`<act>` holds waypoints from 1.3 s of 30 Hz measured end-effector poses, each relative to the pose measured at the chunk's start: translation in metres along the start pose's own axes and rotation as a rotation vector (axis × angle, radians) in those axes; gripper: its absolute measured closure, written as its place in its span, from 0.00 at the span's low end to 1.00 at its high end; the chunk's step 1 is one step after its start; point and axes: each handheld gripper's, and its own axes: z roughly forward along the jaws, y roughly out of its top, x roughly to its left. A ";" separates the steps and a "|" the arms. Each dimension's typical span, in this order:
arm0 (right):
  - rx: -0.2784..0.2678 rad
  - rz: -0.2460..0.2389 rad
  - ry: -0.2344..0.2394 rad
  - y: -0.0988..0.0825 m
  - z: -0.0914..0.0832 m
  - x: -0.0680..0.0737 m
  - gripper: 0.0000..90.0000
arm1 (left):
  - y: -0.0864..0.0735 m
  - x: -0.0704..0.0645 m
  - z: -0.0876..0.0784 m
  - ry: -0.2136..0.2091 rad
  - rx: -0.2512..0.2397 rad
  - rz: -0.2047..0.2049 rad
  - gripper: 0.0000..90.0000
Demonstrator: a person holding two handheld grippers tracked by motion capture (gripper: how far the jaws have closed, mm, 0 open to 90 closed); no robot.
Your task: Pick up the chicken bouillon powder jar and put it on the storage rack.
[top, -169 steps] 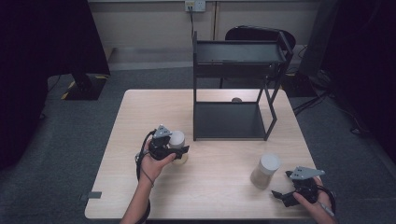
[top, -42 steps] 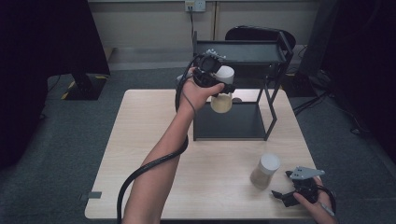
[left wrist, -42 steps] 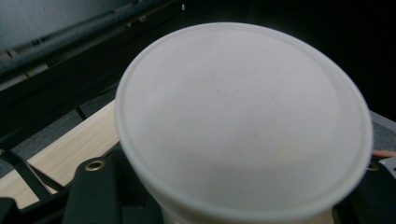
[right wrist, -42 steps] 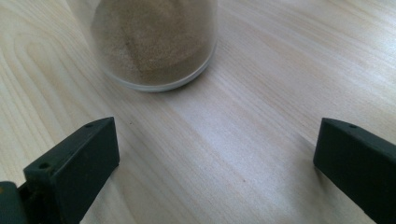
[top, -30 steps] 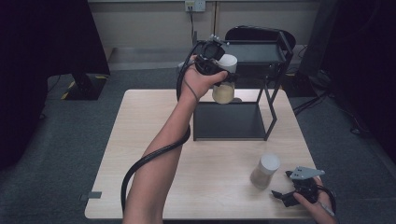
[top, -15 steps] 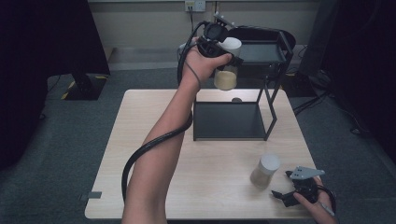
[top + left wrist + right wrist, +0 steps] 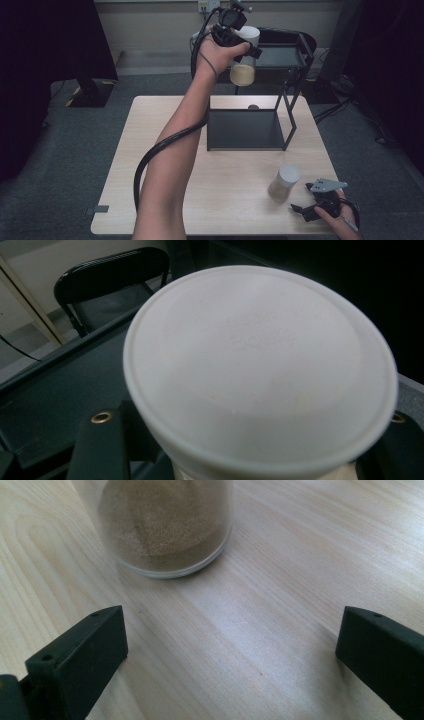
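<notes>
My left gripper (image 7: 239, 47) is raised high at the back, shut on a clear jar (image 7: 243, 64) with a white lid and tan powder in its lower half. The jar hangs in front of the top shelf of the black metal rack (image 7: 285, 52). In the left gripper view the white lid (image 7: 260, 370) sits between my jaws, above the dark shelf surface (image 7: 55, 405). A second jar of powder (image 7: 284, 183) stands on the table at the front right. My right gripper (image 7: 304, 211) rests just right of it, open; in the right gripper view that jar (image 7: 165, 525) stands ahead of the jaws.
The wooden table (image 7: 165, 150) carries the two-level rack, whose lower tray (image 7: 245, 130) sits on the tabletop. A black folding chair (image 7: 110, 280) stands behind the rack. A thick black cable (image 7: 160, 150) trails along the left forearm.
The left hand has lifted the jar from the level of the rack's middle up to its top shelf. The right gripper and the second jar have stayed put.
</notes>
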 end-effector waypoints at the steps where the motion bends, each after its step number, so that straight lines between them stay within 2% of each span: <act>1: 0.000 0.000 0.000 0.000 0.000 0.000 0.00 | 0.002 0.001 0.000 0.001 0.000 0.001 0.39; 11: 0.000 0.000 0.001 0.000 0.000 0.000 0.00 | 0.017 0.010 0.000 0.024 -0.021 -0.022 0.39; 16: 0.000 0.000 0.001 0.000 0.000 0.000 0.00 | 0.023 0.016 0.002 0.055 -0.030 -0.031 0.39; 23: 0.000 0.001 0.000 0.000 0.000 0.000 0.00 | 0.026 0.026 0.009 0.098 -0.045 -0.066 0.39; 29: 0.000 0.001 0.000 0.000 0.000 0.000 0.00 | 0.032 0.031 0.015 0.127 -0.042 -0.073 0.39; 39: 0.000 0.002 0.001 0.000 0.000 0.000 0.00 | 0.033 0.035 0.031 0.138 -0.034 -0.078 0.39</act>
